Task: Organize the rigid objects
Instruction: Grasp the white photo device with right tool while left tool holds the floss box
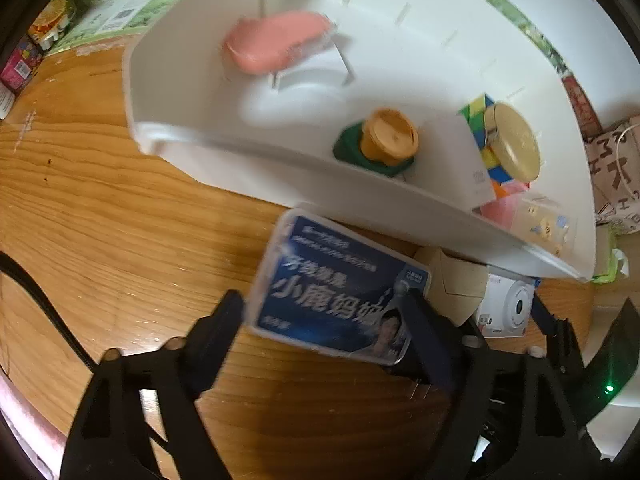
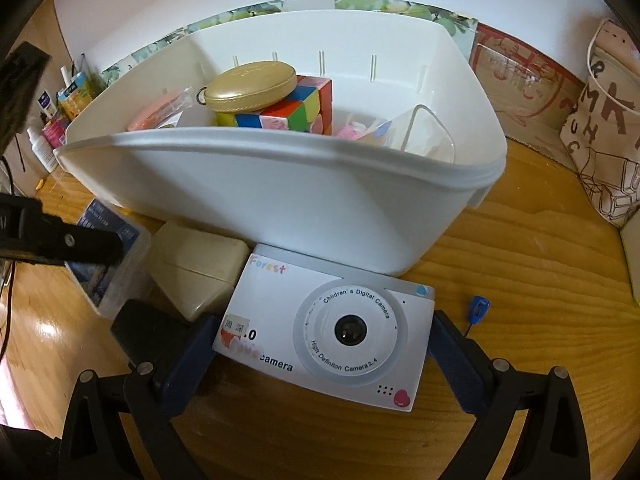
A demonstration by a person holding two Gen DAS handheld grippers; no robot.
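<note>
Wooden table (image 1: pixel 100 208): box (image 1: pixel 336 300) seemingly between left claw (image 1: pixel 324 320).

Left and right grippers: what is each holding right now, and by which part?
The left gripper clamps the blue-labelled plastic box across its sides. The right gripper holds the children's camera by its two short ends.

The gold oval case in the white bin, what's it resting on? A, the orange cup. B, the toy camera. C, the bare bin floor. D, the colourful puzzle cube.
D: in the right wrist view the gold oval case lies on top of the colourful puzzle cube inside the white bin.
</note>
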